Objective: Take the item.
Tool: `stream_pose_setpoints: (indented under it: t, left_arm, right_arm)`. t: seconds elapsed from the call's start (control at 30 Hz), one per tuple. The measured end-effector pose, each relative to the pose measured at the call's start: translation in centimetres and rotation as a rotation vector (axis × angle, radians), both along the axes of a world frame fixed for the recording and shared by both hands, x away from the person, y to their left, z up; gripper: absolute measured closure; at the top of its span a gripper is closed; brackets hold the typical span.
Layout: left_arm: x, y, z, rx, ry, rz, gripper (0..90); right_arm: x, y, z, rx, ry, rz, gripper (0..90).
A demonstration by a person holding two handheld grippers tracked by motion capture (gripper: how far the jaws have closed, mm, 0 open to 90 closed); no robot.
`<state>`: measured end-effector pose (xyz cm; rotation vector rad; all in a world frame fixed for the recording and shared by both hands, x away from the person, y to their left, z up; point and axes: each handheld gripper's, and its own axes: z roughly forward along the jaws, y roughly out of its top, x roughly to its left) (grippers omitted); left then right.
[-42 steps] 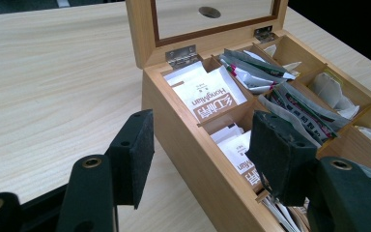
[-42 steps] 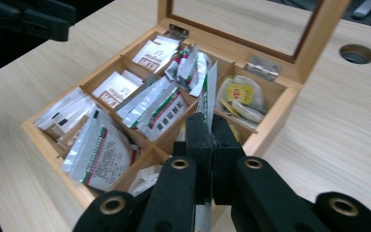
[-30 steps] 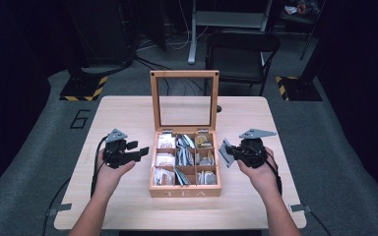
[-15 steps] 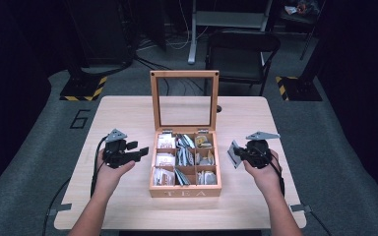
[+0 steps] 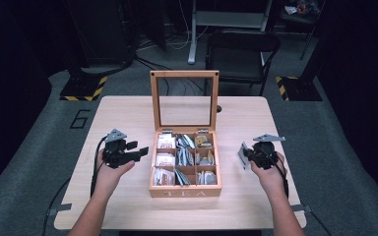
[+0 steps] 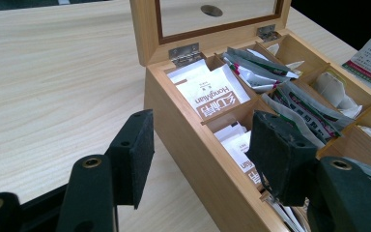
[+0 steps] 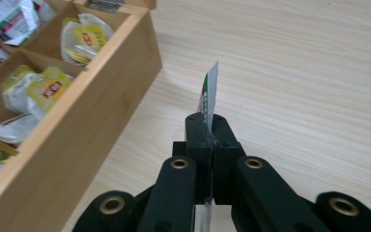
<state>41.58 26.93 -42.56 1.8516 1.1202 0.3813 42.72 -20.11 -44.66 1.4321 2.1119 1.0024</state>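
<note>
A wooden tea box (image 5: 184, 190) marked TEA stands open in the middle of the table, its glass lid (image 5: 183, 98) upright. Its compartments hold several tea bags (image 6: 211, 95). My right gripper (image 5: 247, 156) is to the right of the box, shut on a flat tea sachet (image 7: 208, 93) that stands on edge between the jaws, over bare table. My left gripper (image 5: 139, 153) hovers open at the box's left wall (image 6: 200, 160), one jaw outside the box and one over its near compartments.
The light wooden table (image 5: 123, 118) has free room left, right and behind the box. A black chair (image 5: 241, 51) stands beyond the far edge. Cables trail from both grippers toward the front corners.
My right gripper has carried the sachet away from the box, out to the right and slightly toward me. The left gripper has stayed put.
</note>
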Motion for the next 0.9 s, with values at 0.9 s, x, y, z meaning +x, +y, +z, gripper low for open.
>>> stream_pose_setpoints:
  t: [0.9]
  left_arm:
    - [0.0,0.0,-0.1,-0.003,0.004,0.001,41.9]
  right_arm:
    - [0.8,-1.1,-2.3,-0.080,0.020,-0.093,88.4]
